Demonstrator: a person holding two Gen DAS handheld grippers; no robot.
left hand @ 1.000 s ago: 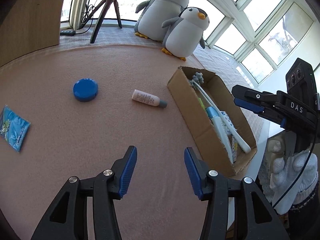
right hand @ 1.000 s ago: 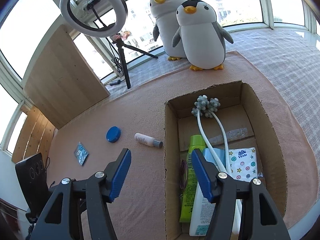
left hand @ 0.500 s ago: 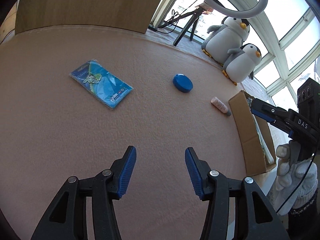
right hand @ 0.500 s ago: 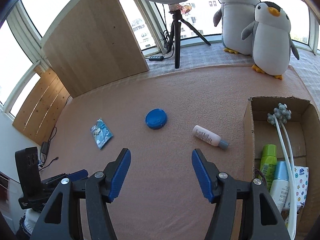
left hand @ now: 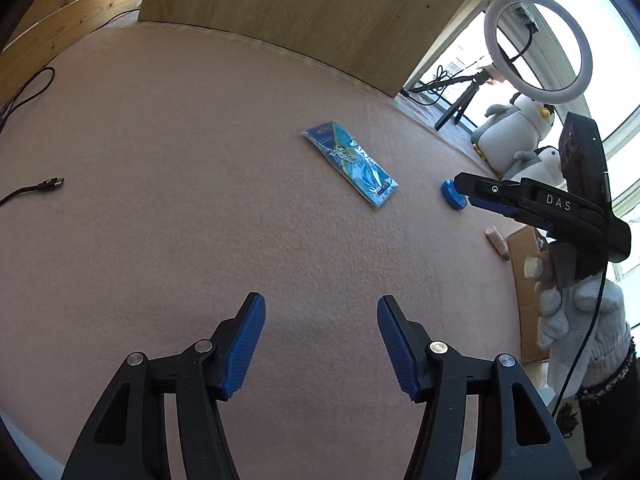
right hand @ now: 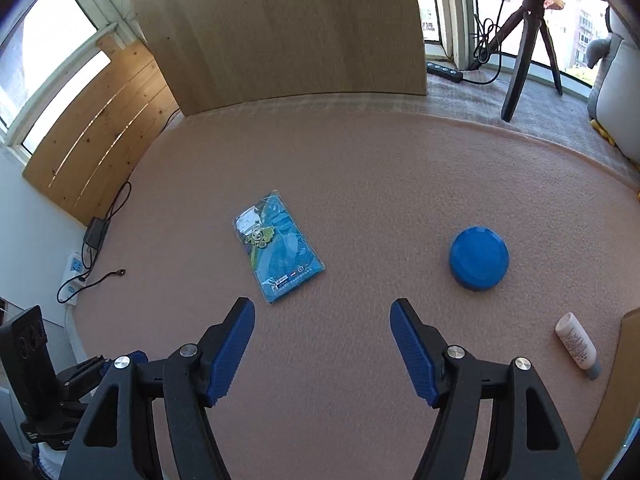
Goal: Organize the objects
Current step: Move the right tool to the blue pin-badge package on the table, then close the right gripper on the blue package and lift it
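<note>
Blue packet [right hand: 278, 246] flat on mat, far of wide-open, empty right gripper [right hand: 322, 346]; left gripper [left hand: 320, 344] likewise; risks sliding under pads.

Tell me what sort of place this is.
Probably a sunroom or enclosed balcony at home, set up for filming: curved windows ring a raised platform under a pink blanket, plush penguins sit by the glass, and a ring light stands on a tripod.
</note>
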